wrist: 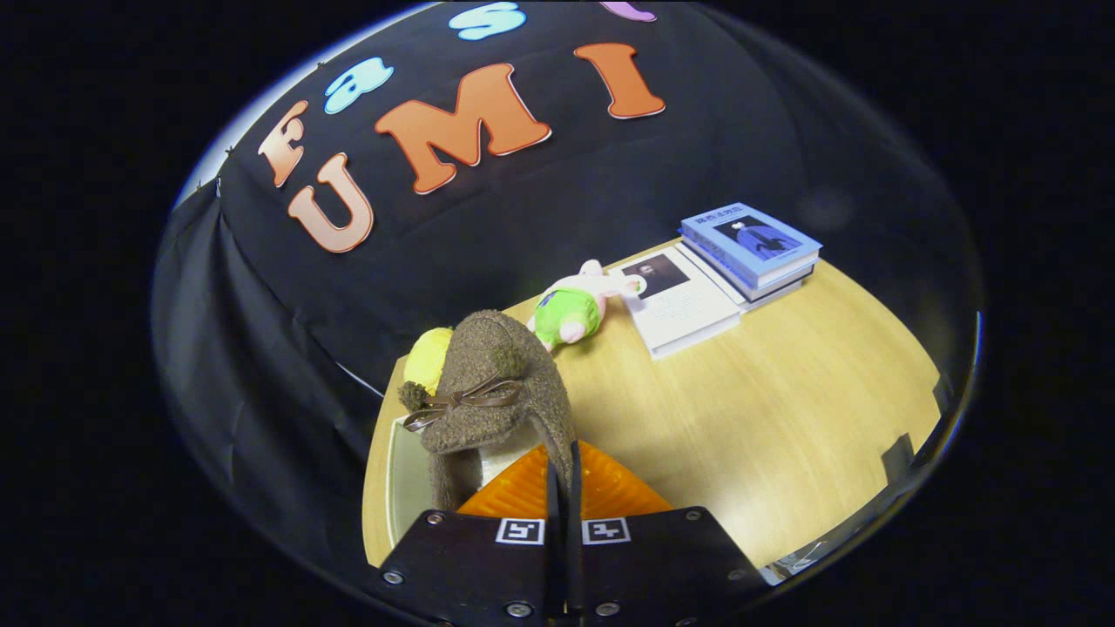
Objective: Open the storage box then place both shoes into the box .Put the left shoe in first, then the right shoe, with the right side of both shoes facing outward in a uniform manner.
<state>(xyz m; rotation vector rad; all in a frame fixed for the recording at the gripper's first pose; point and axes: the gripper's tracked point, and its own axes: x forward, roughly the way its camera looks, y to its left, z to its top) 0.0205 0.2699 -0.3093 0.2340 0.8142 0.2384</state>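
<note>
**Soft shoe pinched by its collar, hanging over the box**

The gripper (562,488), at the bottom centre of the frame, has its fingers drawn nearly together and clamped on a thin edge of the brown fuzzy shoe (496,383), which rises just ahead of them in the lower middle of the picture. The shoe looks light and limp: plush fabric, a small bow on top, a pale lining showing underneath. It will likely sag and swing rather than hold its shape, so a grip on the firmer rim of the opening, as here, seems the safest hold; the fuzzy upper would probably slip or crush.

Below the shoe, lower left of centre, sits the pale edge of the storage box (402,475), on the wooden table (784,409). A plush toy (575,309) and books (749,248) lie beyond, upper right of centre.
</note>
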